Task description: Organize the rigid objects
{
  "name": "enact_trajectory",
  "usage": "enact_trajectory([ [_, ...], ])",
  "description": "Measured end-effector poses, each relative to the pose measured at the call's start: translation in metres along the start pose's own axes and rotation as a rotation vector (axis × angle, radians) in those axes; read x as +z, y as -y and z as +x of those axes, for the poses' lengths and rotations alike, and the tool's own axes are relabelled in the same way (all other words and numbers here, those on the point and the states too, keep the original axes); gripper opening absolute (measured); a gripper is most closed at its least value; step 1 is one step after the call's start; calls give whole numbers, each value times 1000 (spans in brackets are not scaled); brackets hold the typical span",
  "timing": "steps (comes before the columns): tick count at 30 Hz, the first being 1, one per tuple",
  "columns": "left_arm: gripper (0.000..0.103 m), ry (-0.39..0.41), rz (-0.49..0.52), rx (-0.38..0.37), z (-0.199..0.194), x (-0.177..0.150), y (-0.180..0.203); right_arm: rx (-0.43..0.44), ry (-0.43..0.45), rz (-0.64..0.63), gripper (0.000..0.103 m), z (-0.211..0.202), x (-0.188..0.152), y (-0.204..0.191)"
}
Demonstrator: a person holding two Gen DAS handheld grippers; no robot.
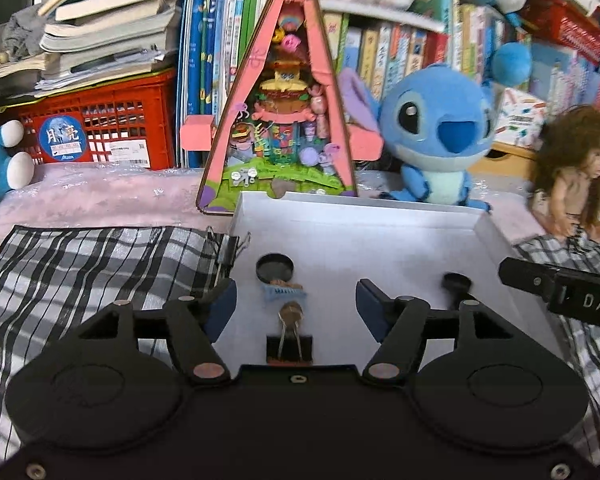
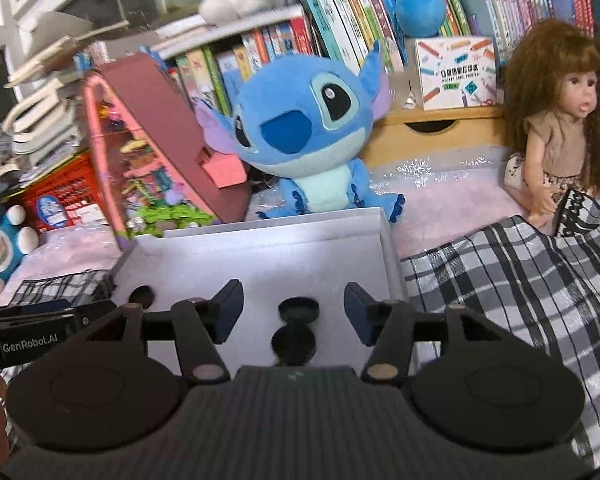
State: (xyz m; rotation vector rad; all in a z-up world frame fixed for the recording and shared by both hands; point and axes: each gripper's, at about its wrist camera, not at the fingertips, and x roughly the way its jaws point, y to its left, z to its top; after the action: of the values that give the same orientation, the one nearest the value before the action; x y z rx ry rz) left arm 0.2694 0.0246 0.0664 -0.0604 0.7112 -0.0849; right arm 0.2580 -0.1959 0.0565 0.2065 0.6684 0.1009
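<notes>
Tray (image 1: 380, 216) holds clip (image 1: 289, 350), caps (image 2: 299, 309) | left gripper (image 1: 296, 304) open, empty | right gripper (image 2: 294, 314) open, empty | lift straight, avoid nudging items.

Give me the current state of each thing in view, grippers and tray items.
Left hand-held gripper: open, nothing between its fingers.
Right hand-held gripper: open, empty.
White tray: open-topped, lying flat.
Binder clip: lying in the tray, handles folded.
Round black lid: lying flat in the tray.
Black round pieces: resting in the tray.
</notes>
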Motion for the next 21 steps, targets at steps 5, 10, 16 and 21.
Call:
enact_trajectory([
  [5,66,34,7,-21,-35,-21,3,8,46,-55,77,-35,-20,-11],
  [10,68,70,19,-19,-64,-45,8,7,79,-92,79,-64,-43,-18],
  [16,69,67,48,2,-77,-81,10,-11,97,-115,83,-81,-72,-23],
  [21,70,39,50,39,-69,-106,6,-30,67,-127,84,-77,-95,-24],
])
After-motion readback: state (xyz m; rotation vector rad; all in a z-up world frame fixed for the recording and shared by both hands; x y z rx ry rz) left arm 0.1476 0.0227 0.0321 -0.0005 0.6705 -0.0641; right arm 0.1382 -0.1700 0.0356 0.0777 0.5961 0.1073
